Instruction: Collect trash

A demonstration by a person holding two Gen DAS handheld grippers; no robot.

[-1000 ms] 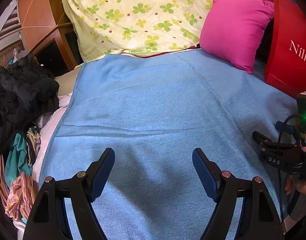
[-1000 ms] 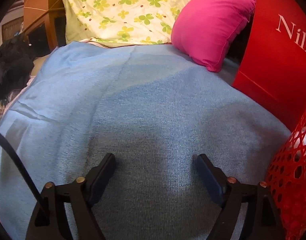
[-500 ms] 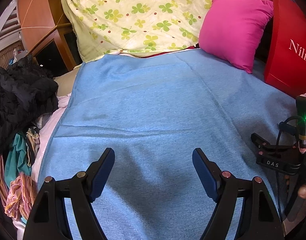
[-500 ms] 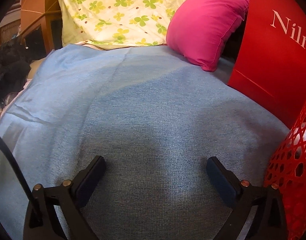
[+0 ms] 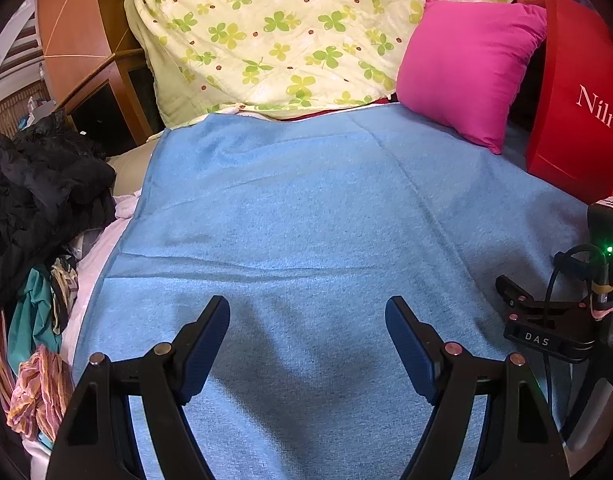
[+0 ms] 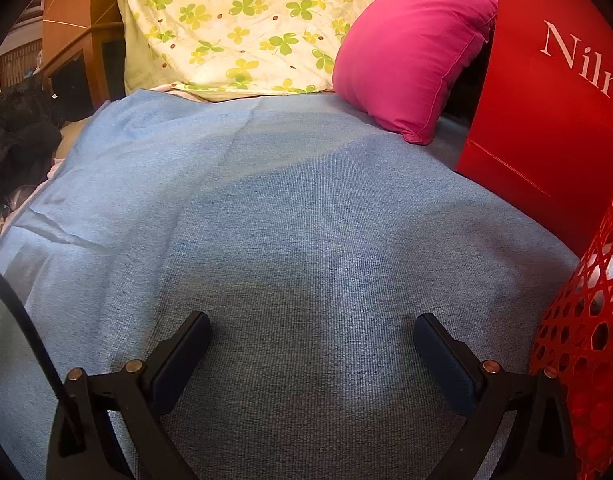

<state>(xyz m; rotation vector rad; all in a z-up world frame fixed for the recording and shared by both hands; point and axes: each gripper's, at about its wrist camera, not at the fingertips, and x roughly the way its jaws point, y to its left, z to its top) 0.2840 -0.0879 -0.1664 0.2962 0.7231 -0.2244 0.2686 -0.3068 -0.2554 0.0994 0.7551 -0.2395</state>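
A bed (image 5: 306, 220) fills both views, spread with a blue blanket (image 6: 306, 240); at its head lies a pale quilt printed with green clover (image 5: 286, 32), a pink cushion (image 5: 466, 68) leans beside it, and a glossy red paper bag (image 6: 546, 92) stands at the right edge; a heap of dark and striped clothes (image 5: 38, 208) lies off the left side of the bed.

The left hand-held gripper (image 5: 308, 344) hangs over the blanket with its jaws spread and nothing between them; the right hand-held gripper (image 6: 312, 352) is spread wider and equally empty, its body also visible at the right of the left wrist view.

No loose trash shows on the blanket in either view; the only likely trash is some pale, crumpled material seen through the mesh of a red basket (image 6: 586, 340) just right of the right hand-held gripper, too hidden to name with certainty; so the collecting seems largely or wholly done.

If those pale scraps are paper or plastic wrap, I judge them very light, soft and crushable, not fragile; a pinch on any raised fold would do, with the jaws brought nearly together, since thin sheet can slip from a loose grip; the basket itself looks stiff and light, best taken by its rim.
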